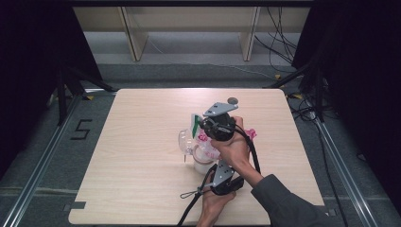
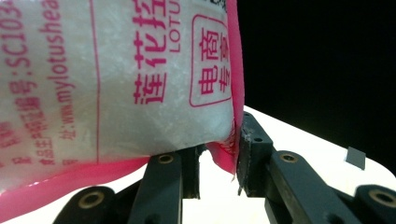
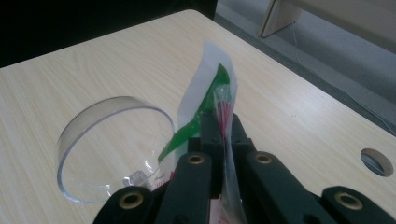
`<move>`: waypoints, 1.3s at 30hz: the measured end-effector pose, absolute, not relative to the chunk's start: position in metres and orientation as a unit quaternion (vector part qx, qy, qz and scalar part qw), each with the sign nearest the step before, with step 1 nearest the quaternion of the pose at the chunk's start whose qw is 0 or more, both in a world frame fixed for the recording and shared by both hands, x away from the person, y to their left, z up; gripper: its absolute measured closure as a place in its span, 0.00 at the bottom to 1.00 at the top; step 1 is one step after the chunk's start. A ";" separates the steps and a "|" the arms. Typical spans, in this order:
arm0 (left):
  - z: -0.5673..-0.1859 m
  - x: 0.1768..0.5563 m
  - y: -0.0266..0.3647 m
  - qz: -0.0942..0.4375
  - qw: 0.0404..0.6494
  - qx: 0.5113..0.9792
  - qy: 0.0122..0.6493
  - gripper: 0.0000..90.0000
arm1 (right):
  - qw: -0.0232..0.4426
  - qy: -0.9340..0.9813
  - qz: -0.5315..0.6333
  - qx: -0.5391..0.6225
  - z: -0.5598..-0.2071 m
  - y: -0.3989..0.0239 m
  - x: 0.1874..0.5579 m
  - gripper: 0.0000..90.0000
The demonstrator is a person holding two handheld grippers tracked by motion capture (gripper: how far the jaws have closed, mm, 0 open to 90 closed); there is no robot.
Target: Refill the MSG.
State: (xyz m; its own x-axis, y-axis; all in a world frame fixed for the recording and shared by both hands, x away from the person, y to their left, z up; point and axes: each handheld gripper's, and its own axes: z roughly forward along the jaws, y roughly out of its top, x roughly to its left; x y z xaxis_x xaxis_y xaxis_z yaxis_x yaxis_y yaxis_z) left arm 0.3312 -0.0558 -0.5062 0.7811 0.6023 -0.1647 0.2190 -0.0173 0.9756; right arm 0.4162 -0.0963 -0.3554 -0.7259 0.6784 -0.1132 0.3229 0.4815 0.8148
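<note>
While both hands meet over the middle of the bench [image 1: 142,189], a plastic bag [image 1: 208,150] of white grains with pink lettering hangs between the two grippers. The left gripper [image 1: 215,176], the one nearer the person, comes up from below: in the left gripper view its jaws stand partly apart and clamp the pink sealed bottom edge of the bag [image 2: 116,84], which bulges up and away from them. The right gripper [image 1: 204,126], farther from the person, has its jaws pressed together on the bag's top strip [image 3: 223,100], a thin flap of clear, white and green film that stands upright between the pads.

So the bag's long axis seems to run from the left gripper at the bottom up and forward to the right gripper at the top, held at both ends. Just to the left of the bag, a clear plastic cup [image 1: 185,140] lies on its side on the bench; in the right gripper view its round open mouth [image 3: 112,149] sits close beside the pinched strip, down and to the left of the jaws.

My reading is that the work in hand is opening or pouring from the bag. Either way the mouth of the bag is at the right gripper's end, and the cup lies nearest that gripper, while the left gripper only steadies the heavy bottom.
</note>
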 end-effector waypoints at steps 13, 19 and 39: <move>-0.506 0.331 -0.056 0.149 0.638 0.695 0.296 0.81 | 0.215 0.829 0.414 0.308 -0.355 -0.096 0.415 1.00; -0.506 0.331 -0.055 0.149 0.639 0.694 0.296 0.81 | 0.213 0.831 0.413 0.306 -0.355 -0.095 0.415 1.00; -0.505 0.330 -0.054 0.151 0.643 0.691 0.295 0.81 | 0.225 0.833 0.410 0.297 -0.356 -0.091 0.415 1.00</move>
